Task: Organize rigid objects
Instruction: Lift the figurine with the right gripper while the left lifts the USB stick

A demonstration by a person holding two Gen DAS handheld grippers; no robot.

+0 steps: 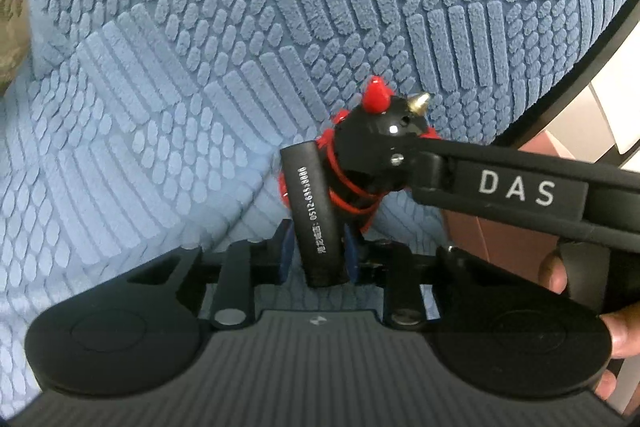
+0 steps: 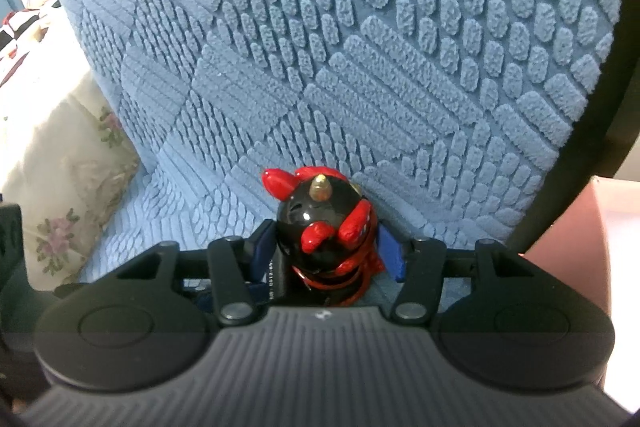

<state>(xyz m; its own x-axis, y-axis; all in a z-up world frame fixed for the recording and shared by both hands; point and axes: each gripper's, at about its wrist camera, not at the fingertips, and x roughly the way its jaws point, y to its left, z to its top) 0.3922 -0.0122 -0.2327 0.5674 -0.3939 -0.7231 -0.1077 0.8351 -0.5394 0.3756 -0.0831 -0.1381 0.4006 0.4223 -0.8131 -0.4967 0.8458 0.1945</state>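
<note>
Against the blue textured cushion [image 1: 248, 39] we find everything that matters, so we place things by it. Far left of the cushion in the left wrist view, a strip of floral fabric [image 1: 12, 7] is cut off by the frame, too little for us to say what it belongs to.

Low before the cushion's fold, our left gripper [image 1: 316, 251] pinches a black tube [image 1: 314, 211] with white printed digits; its blue pads are mostly hidden behind the tube, and the tube's lower end is lost among the gripper's black parts. Just right of the tube, still in front of the cushion, sits the black figurine [image 1: 376, 143] with red horns and a brass spike. Red cord winds around its lower body and the tube; we cannot tell how the two are joined. Our right gripper [image 1: 394, 155] reaches in from the right with its "DAS" finger against the figurine's head, and fingers [image 1: 556, 275] of our hand show at the edge.

From the right wrist view, the figurine [image 2: 324, 223] stands between the right gripper's [image 2: 324, 247] blue pads [image 2: 390, 247]. They sit close to its sides, yet we cannot see contact, so we cannot tell whether it is gripped. Its base is hidden.
</note>
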